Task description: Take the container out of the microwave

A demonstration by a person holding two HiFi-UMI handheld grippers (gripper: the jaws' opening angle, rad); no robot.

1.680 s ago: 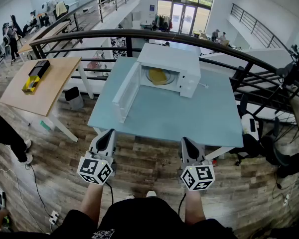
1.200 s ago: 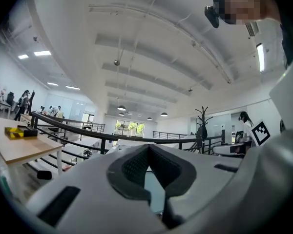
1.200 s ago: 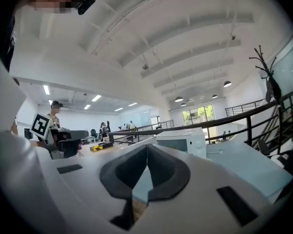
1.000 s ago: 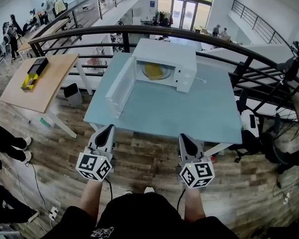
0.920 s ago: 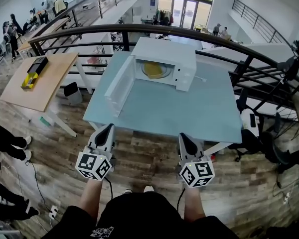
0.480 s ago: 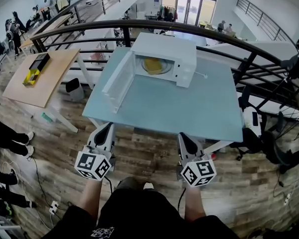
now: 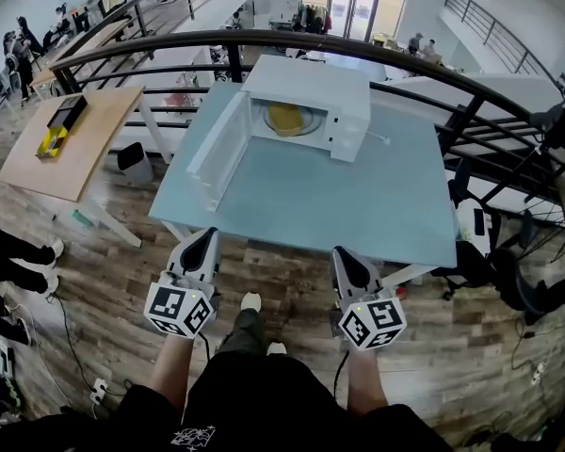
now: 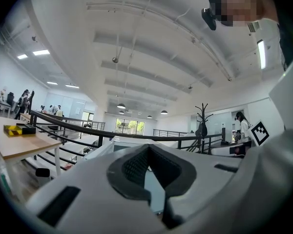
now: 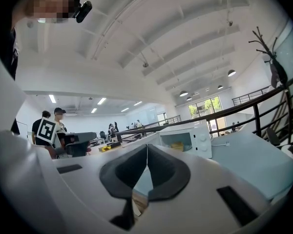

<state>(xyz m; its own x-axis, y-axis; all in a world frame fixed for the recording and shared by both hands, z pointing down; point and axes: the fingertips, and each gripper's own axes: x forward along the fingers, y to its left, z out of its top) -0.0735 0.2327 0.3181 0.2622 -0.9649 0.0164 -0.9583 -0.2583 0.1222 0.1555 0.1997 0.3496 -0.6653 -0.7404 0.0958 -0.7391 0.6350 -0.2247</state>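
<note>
A white microwave [image 7: 306, 88] stands at the far side of a pale blue table [image 7: 358, 205], its door [image 7: 217, 147] swung wide open to the left. A yellow container [image 7: 286, 117] sits inside on the turntable. My left gripper [image 7: 206, 235] and right gripper [image 7: 340, 252] hover side by side over the floor, just short of the table's near edge, both shut and empty. In the right gripper view, the microwave [image 9: 188, 139] and the yellow container [image 9: 177, 146] lie ahead beyond the shut jaws of the right gripper [image 9: 147, 152]. In the left gripper view, the left gripper [image 8: 149, 155] is shut too.
A black curved railing [image 7: 151, 45] runs behind the table. To the left stands a wooden table [image 7: 85, 153] with a yellow and black item [image 7: 56, 125]. A person's legs [image 7: 9, 252] are at the far left. Black chairs and gear [image 7: 508, 271] crowd the right side.
The table and microwave have come nearer and lower in the head view. A foot now shows between my arms. Both grippers keep their places in the view and stay shut.
</note>
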